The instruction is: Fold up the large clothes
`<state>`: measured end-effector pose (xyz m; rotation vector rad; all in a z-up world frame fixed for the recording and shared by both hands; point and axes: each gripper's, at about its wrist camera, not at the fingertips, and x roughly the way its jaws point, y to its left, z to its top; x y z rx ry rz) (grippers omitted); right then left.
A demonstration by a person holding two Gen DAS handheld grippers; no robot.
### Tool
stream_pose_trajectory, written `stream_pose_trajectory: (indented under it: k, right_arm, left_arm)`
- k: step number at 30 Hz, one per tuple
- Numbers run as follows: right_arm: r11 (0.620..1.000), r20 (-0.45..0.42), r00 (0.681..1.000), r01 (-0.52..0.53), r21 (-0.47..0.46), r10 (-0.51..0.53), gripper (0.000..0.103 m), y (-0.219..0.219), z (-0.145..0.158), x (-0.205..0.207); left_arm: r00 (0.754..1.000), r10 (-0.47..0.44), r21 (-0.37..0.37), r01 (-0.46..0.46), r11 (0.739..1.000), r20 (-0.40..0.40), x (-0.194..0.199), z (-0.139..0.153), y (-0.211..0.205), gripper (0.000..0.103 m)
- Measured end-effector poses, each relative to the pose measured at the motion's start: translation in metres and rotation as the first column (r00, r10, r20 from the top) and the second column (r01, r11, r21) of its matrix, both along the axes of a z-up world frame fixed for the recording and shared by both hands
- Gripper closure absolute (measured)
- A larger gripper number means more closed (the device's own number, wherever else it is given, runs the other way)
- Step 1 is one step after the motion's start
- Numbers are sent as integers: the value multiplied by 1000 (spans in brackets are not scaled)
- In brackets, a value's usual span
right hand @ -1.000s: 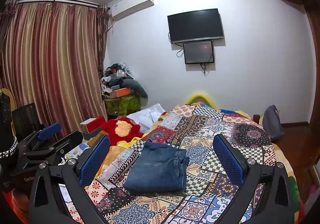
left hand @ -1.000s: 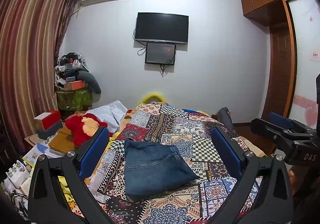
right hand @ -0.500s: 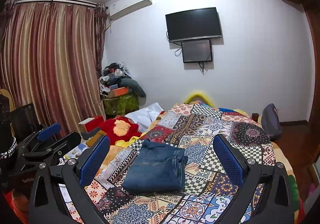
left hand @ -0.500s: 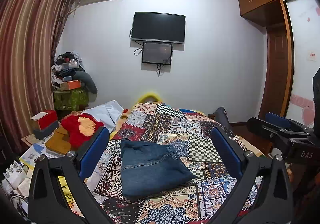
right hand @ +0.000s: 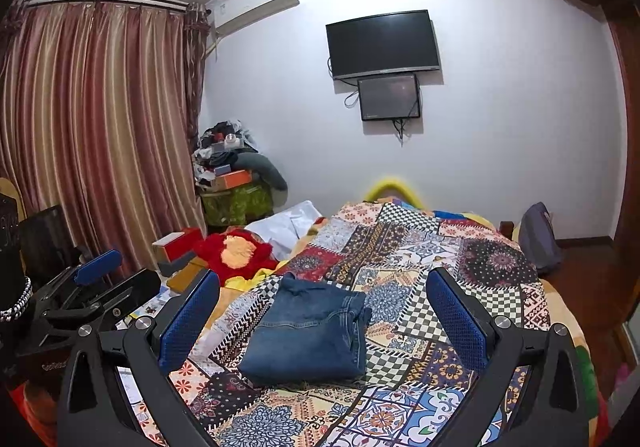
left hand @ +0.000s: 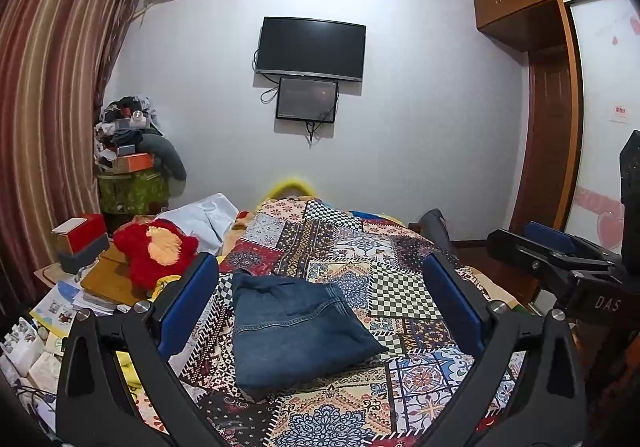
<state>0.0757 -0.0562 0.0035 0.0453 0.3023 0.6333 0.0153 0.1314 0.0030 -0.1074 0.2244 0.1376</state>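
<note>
Both the left gripper [left hand: 320,303] and the right gripper [right hand: 322,311] are hanging with jaws spread wide and gripping nothing, above folded blue jeans [left hand: 296,331] that are lying on the patchwork bedspread [left hand: 400,287], a red plush toy [left hand: 154,251] sitting beside the bed.

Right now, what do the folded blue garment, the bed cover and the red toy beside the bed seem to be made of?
The folded garment looks like blue denim: matte, faded weave with raised stitched seams, probably jeans. The bed cover seems thin printed cloth in a patchwork pattern, matte and lying flat; the fibre cannot be told. The red toy appears to be plush, with a fuzzy pile and a soft outline.
</note>
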Motion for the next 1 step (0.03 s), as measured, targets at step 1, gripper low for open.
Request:
stream_pose_trajectory:
  k: [1]
  right_arm:
    - [1000, -1, 1000, 1, 0, -1, 0, 0, 0, 1]
  left_arm:
    - [1000, 0, 3, 0, 1000, -3, 1, 0, 0, 0]
